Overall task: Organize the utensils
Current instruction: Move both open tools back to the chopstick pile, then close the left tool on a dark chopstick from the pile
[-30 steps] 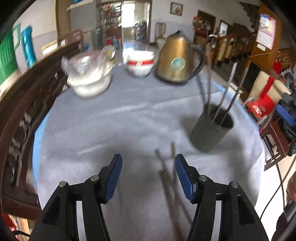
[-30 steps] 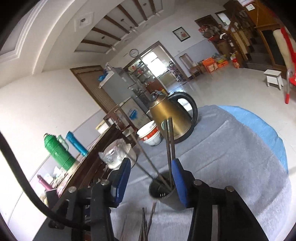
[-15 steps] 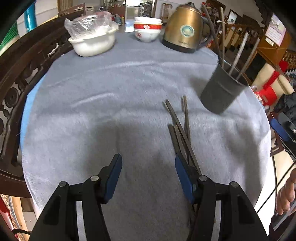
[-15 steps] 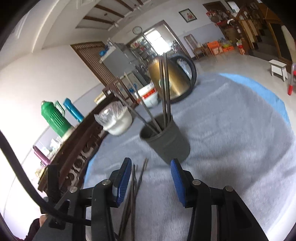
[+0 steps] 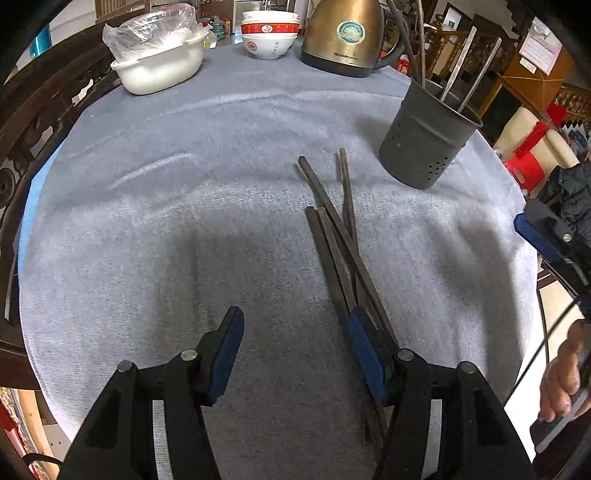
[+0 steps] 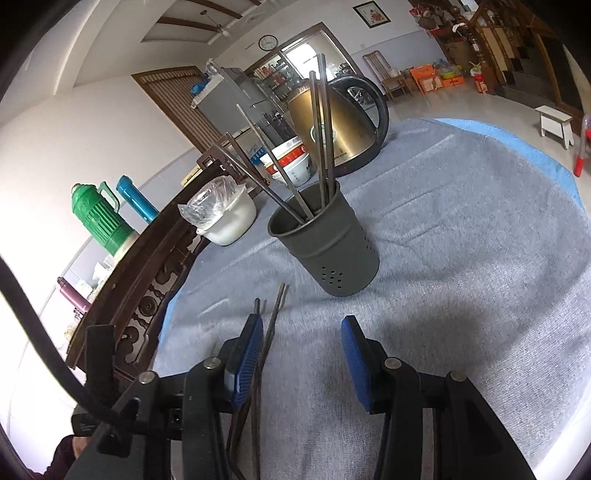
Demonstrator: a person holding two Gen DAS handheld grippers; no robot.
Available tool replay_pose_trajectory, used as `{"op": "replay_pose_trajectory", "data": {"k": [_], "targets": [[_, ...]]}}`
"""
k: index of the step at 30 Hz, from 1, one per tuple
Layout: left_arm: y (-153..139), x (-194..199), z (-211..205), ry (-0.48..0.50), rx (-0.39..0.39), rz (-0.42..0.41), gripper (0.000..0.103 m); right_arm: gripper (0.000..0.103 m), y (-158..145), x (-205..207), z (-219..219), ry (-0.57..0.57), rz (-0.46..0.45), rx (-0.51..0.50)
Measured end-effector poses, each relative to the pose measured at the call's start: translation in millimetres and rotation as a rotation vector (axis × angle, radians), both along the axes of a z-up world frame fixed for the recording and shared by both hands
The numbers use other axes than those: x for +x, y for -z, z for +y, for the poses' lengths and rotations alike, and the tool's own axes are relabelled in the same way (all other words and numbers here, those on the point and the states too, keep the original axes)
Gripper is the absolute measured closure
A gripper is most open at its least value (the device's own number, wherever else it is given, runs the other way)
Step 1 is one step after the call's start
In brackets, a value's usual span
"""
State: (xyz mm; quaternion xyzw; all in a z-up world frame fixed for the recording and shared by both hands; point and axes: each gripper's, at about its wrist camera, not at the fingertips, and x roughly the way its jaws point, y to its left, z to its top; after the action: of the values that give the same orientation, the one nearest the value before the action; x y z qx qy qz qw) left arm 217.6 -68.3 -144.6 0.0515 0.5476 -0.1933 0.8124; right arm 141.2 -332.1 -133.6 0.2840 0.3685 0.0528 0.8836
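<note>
Several dark chopsticks (image 5: 334, 225) lie crossed on the grey cloth. A dark grey perforated utensil holder (image 5: 428, 142) stands right of them with several chopsticks upright in it. My left gripper (image 5: 295, 325) is open and empty, low over the cloth, its right finger at the near ends of the loose chopsticks. My right gripper (image 6: 301, 330) is open and empty, just in front of the holder (image 6: 327, 243). The loose chopsticks (image 6: 271, 321) lie by its left finger.
A gold kettle (image 5: 341, 35), stacked red-and-white bowls (image 5: 269, 37) and a plastic-covered white tub (image 5: 159, 62) stand at the table's far edge. A carved wooden rail (image 5: 33, 107) runs along the left. The table edge (image 5: 524, 236) drops off at right.
Both grippers have tilted down and come closer to the table. The loose chopsticks and holder now appear nearer. Both grippers have stayed open.
</note>
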Motion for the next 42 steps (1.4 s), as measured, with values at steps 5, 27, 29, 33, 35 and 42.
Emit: {"op": "replay_pose_trajectory", "data": {"k": [5, 27, 29, 33, 35, 42], "targets": [[3, -2, -1, 0.006, 0.011, -0.011, 0.043, 0.055, 10, -1, 2, 0.028, -0.008, -0.048], [-2, -12, -10, 0.037, 0.046, -0.072, 0.043, 0.055, 31, 4, 21, -0.012, 0.089, -0.126], [-1, -13, -8, 0.035, 0.042, -0.070, 0.043, 0.055, 32, 3, 22, -0.009, 0.092, -0.130], [-3, -17, -4, 0.045, 0.012, -0.061, 0.043, 0.055, 33, 3, 24, -0.008, 0.096, -0.145], [-3, -19, -2, 0.059, -0.024, -0.040, 0.043, 0.055, 34, 3, 26, -0.011, 0.099, -0.152], [6, -29, 2, 0.077, -0.091, 0.009, 0.043, 0.055, 42, 0, 26, 0.000, 0.117, -0.136]]}}
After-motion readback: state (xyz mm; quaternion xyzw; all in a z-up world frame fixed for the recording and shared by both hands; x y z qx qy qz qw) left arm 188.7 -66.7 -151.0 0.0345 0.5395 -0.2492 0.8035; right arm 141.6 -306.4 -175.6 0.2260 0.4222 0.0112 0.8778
